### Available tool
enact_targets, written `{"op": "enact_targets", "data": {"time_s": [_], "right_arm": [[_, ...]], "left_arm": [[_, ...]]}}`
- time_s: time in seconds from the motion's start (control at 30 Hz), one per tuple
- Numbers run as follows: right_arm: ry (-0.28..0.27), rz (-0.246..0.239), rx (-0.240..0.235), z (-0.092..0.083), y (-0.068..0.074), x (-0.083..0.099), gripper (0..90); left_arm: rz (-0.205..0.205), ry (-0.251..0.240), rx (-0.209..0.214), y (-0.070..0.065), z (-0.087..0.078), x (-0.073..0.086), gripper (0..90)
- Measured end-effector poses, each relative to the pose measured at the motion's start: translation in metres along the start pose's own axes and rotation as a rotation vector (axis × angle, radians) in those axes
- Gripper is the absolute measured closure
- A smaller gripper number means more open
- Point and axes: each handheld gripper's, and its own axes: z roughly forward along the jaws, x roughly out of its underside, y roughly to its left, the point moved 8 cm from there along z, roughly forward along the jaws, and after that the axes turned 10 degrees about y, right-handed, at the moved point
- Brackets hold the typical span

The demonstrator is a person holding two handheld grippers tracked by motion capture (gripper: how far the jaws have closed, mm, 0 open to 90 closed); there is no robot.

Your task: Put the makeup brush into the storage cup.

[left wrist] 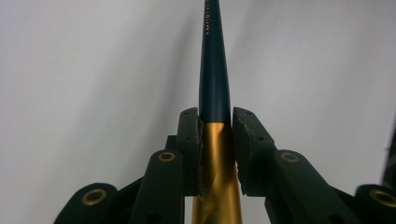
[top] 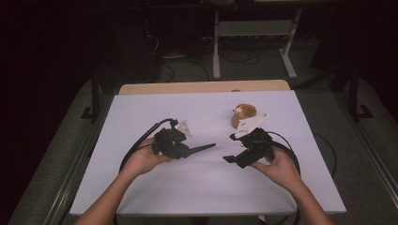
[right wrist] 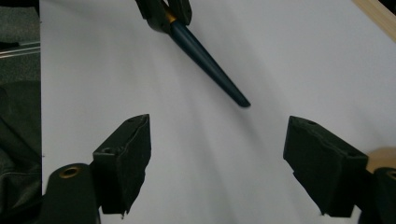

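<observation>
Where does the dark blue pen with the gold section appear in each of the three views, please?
High view: the pen lies left of centre, pointing right out of the left gripper.
Left gripper view: it runs up the middle, clamped between the jaws where gold meets blue.
Right gripper view: it is at upper centre, slanting down to the right, beyond the open right gripper.
Shared landmark: the white table.

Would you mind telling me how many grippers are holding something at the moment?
1. The left gripper is shut on a dark blue and gold pen that points toward the right gripper, whose fingers are spread wide with nothing between them above the white table.
</observation>
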Motion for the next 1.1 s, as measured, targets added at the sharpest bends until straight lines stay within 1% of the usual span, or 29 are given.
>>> {"op": "enact_targets", "data": {"time_s": [0.03, 0.07, 0.1, 0.17, 0.2, 0.23, 0.33, 0.37, 0.4, 0.43, 0.47, 0.5, 0.53, 0.57, 0.6, 0.63, 0.67, 0.7, 0.73, 0.77, 0.8, 0.83, 0.87, 0.9, 0.93, 0.97, 1.03, 1.1], "right_arm": [[0.000, 0.000, 0.000, 0.000, 0.000, 0.000, 22.7], [-0.001, -0.011, -0.003, 0.001, 0.001, -0.003, 22.9], [0.012, -0.025, -0.014, 0.006, 0.002, -0.008, 23.1], [0.018, -0.040, -0.024, 0.009, 0.003, -0.011, 24.7], [0.020, -0.045, -0.033, 0.010, 0.005, -0.012, 26.3], [0.020, -0.063, -0.035, 0.012, 0.006, -0.014, 27.0], [0.031, -0.105, -0.057, 0.017, 0.012, -0.018, 30.4], [0.040, -0.118, -0.071, 0.019, 0.013, -0.018, 31.8], [0.043, -0.131, -0.092, 0.022, 0.016, -0.019, 34.0], [0.043, -0.131, -0.092, 0.022, 0.016, -0.019, 34.0], [0.054, -0.170, -0.105, 0.025, 0.018, -0.019, 37.4], [0.058, -0.178, -0.119, 0.027, 0.019, -0.019, 40.1], [0.062, -0.182, -0.140, 0.027, 0.021, -0.019, 42.2], [0.062, -0.182, -0.140, 0.027, 0.021, -0.019, 42.2], [0.077, -0.198, -0.155, 0.029, 0.024, -0.017, 46.3], [0.077, -0.198, -0.155, 0.029, 0.024, -0.017, 46.3], [0.083, -0.204, -0.159, 0.030, 0.025, -0.017, 49.4], [0.088, -0.215, -0.174, 0.030, 0.028, -0.016, 51.4], [0.091, -0.224, -0.175, 0.031, 0.029, -0.016, 53.8], [0.102, -0.231, -0.187, 0.031, 0.031, -0.015, 57.5], [0.104, -0.255, -0.199, 0.031, 0.034, -0.014, 61.4], [0.104, -0.255, -0.199, 0.031, 0.034, -0.014, 61.4], [0.116, -0.259, -0.201, 0.032, 0.035, -0.013, 63.8], [0.116, -0.259, -0.201, 0.032, 0.035, -0.013, 63.8], [0.121, -0.259, -0.209, 0.033, 0.035, -0.012, 67.7], [0.119, -0.270, -0.213, 0.033, 0.036, -0.011, 70.5], [0.125, -0.282, -0.220, 0.034, 0.038, -0.011, 72.4], [0.132, -0.306, -0.227, 0.035, 0.041, -0.010, 74.6]], "left_arm": [[0.000, 0.000, 0.000, 0.000, 0.000, 0.000, 73.2], [0.008, -0.004, 0.005, -0.004, -0.002, -0.002, 73.2], [0.027, -0.006, 0.012, -0.008, -0.004, -0.003, 73.2], [0.037, -0.020, 0.033, -0.015, -0.006, -0.005, 73.2], [0.037, -0.020, 0.033, -0.015, -0.006, -0.005, 73.2], [0.062, -0.020, 0.047, -0.020, -0.009, -0.007, 73.2], [0.095, -0.033, 0.061, -0.028, -0.012, -0.011, 73.2], [0.095, -0.033, 0.061, -0.028, -0.012, -0.011, 73.2], [0.106, -0.039, 0.070, -0.031, -0.013, -0.013, 73.2], [0.115, -0.041, 0.075, -0.033, -0.015, -0.014, 73.2], [0.125, -0.042, 0.077, -0.035, -0.016, -0.015, 73.2], [0.134, -0.040, 0.080, -0.037, -0.017, -0.015, 73.2], [0.158, -0.039, 0.084, -0.040, -0.018, -0.016, 73.2], [0.158, -0.039, 0.084, -0.040, -0.018, -0.016, 73.2], [0.159, -0.044, 0.092, -0.042, -0.018, -0.017, 73.2], [0.165, -0.045, 0.098, -0.044, -0.018, -0.018, 73.2], [0.171, -0.043, 0.104, -0.045, -0.018, -0.019, 73.2], [0.175, -0.040, 0.107, -0.047, -0.017, -0.019, 73.2], [0.173, -0.042, 0.111, -0.049, -0.016, -0.019, 73.2], [0.176, -0.041, 0.115, -0.049, -0.016, -0.020, 73.2], [0.172, -0.045, 0.128, -0.051, -0.016, -0.020, 73.2], [0.172, -0.046, 0.132, -0.052, -0.015, -0.021, 73.2], [0.186, -0.044, 0.131, -0.051, -0.015, -0.021, 73.2], [0.190, -0.043, 0.131, -0.052, -0.015, -0.021, 73.2], [0.185, -0.043, 0.137, -0.053, -0.015, -0.021, 73.2], [0.187, -0.043, 0.136, -0.053, -0.015, -0.022, 73.2], [0.196, -0.040, 0.140, -0.053, -0.015, -0.021, 73.2], [0.209, -0.038, 0.141, -0.054, -0.014, -0.021, 73.1]]}}
